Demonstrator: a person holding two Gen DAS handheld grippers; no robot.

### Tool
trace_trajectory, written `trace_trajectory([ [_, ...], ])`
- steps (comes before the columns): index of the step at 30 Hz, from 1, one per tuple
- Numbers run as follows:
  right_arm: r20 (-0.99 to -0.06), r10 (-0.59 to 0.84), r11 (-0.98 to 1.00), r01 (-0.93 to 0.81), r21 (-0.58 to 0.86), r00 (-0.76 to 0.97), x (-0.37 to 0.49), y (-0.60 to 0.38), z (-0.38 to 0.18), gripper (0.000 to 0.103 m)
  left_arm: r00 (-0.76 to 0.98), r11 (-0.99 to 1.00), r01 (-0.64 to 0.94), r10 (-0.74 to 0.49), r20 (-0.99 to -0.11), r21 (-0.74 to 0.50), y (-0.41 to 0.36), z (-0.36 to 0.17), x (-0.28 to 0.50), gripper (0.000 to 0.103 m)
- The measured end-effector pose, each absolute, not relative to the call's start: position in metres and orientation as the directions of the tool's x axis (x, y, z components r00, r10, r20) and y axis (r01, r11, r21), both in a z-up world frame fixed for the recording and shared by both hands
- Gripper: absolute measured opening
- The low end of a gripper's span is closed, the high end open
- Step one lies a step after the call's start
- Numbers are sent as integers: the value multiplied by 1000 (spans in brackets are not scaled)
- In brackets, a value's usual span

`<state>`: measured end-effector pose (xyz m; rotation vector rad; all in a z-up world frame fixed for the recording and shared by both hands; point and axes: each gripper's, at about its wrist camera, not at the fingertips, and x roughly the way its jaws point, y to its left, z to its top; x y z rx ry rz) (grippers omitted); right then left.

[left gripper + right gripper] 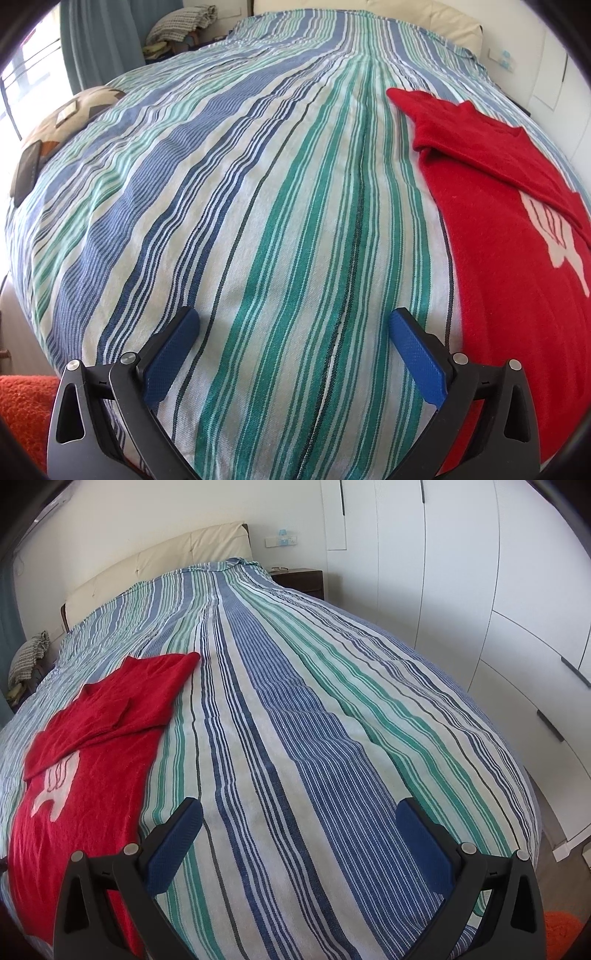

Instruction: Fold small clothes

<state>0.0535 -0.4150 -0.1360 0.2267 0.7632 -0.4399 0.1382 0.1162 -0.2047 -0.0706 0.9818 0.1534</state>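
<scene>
A small red sweater (pixel 509 236) with a white motif lies on the striped bedspread (pixel 280 206), its upper part with the sleeves folded over the body. In the left wrist view it is at the right. In the right wrist view the sweater (pixel 92 746) is at the left. My left gripper (pixel 295 325) is open and empty above the bedspread, left of the sweater. My right gripper (pixel 299 812) is open and empty above the bedspread (pixel 332 709), right of the sweater.
A patterned cushion (pixel 70 118) with a dark flat object (pixel 27 166) lies at the bed's left edge. A cream headboard (pixel 155 561) is at the far end, a dark nightstand (pixel 299 581) beside it. White wardrobe doors (pixel 480 590) line the right. An orange rug (pixel 26 402) lies at the foot.
</scene>
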Motion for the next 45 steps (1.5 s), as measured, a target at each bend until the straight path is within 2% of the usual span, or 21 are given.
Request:
trace_trajectory([
  [22, -668, -308, 890, 454, 51, 678, 47, -415, -127, 103, 547, 987, -160, 97, -832, 10, 117, -205, 138, 103],
  [45, -532, -288, 933, 358, 30, 796, 40, -398, -109, 103, 547, 987, -160, 98, -831, 11, 116, -205, 138, 103],
])
